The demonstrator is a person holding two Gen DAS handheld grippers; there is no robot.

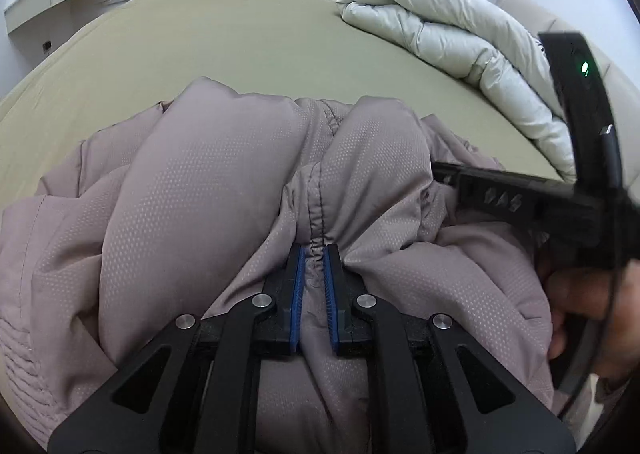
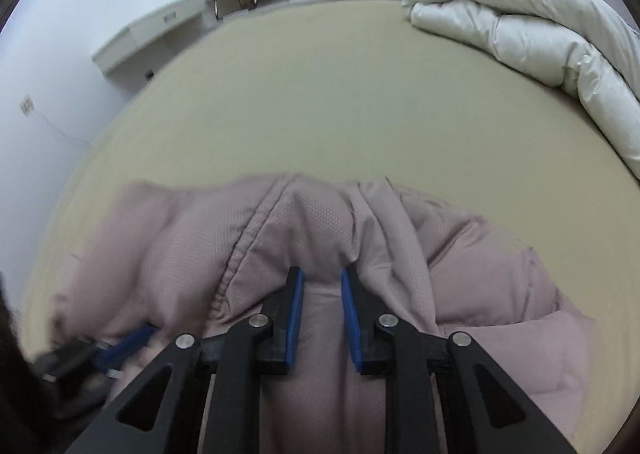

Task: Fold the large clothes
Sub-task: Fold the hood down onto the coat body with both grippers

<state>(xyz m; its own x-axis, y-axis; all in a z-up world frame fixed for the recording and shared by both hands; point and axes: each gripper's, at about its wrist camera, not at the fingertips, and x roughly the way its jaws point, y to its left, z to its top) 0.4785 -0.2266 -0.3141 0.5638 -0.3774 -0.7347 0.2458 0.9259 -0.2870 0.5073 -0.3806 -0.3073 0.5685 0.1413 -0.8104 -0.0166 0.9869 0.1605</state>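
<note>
left gripper: pinches puffer jacket seam | right gripper: clamps jacket fold, seemingly; blurred | left view only: a hand

The padded jacket runs off the lower picture edge in both views, hiding the bed's near edge; the right view is blurred.
</note>
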